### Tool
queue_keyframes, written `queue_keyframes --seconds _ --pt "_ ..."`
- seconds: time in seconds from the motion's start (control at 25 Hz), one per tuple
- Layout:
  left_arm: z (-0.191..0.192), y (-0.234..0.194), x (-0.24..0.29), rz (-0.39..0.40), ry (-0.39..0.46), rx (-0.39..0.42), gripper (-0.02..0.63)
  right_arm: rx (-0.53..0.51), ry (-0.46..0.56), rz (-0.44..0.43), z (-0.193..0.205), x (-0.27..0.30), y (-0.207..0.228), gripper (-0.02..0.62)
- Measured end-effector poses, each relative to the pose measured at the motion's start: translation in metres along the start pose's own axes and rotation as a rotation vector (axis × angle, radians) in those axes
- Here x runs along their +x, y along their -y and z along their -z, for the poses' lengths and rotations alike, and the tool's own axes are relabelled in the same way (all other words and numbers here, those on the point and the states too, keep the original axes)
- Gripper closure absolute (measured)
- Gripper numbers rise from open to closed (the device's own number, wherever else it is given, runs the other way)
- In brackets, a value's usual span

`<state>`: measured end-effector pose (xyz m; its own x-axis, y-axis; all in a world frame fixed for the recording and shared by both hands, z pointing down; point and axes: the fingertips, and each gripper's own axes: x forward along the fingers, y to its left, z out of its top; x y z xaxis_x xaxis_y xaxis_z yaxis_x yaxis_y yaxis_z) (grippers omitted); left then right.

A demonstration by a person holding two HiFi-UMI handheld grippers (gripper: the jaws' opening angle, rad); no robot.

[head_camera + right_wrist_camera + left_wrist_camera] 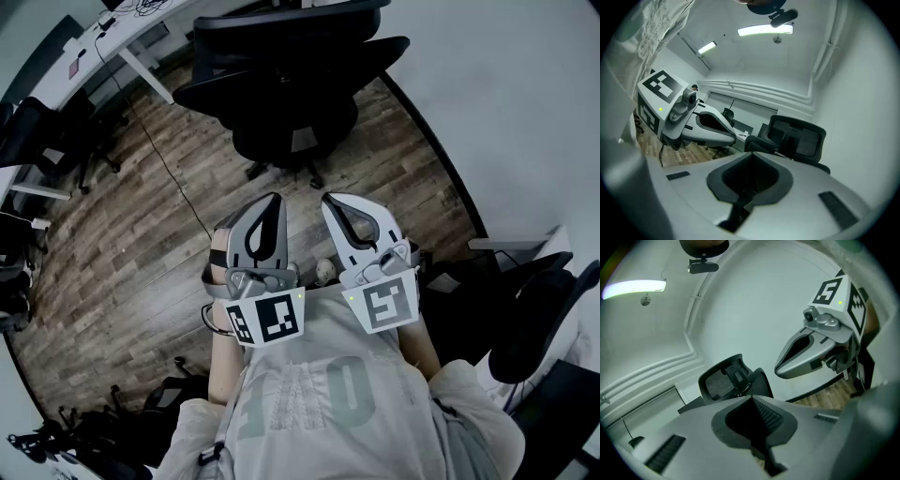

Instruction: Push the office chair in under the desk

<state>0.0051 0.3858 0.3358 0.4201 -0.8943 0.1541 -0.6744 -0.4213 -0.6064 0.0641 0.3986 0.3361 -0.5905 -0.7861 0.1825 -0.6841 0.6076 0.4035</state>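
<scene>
The wooden floor (141,244) was wide, and a white desk (127,37) stood at its far left. The black office chair (291,84) stood out on the floor ahead of the person, close to the wall. It did not look pushed in yet. It stood upright, tall from its wheels to the top of its back. Its back seemed to face the person, with the seat pointing away. The push had not begun. Next, the grippers would need to reach the chair's back and press it toward the desk. The left gripper (274,202) and right gripper (330,202) were both squeezed closed with nothing inside, well apart from the chair.
</scene>
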Motion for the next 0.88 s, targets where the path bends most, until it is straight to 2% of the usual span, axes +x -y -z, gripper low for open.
queue_keyframes --seconds 0.64,0.88 --pt "-0.008 0.009 0.021 -0.003 -0.014 -0.021 0.589 0.045 0.022 0.003 0.019 -0.007 0.032 0.574" --pt "-0.012 0.018 0.039 -0.010 -0.027 -0.017 0.589 0.007 0.052 0.024 0.037 -0.007 0.044 0.574"
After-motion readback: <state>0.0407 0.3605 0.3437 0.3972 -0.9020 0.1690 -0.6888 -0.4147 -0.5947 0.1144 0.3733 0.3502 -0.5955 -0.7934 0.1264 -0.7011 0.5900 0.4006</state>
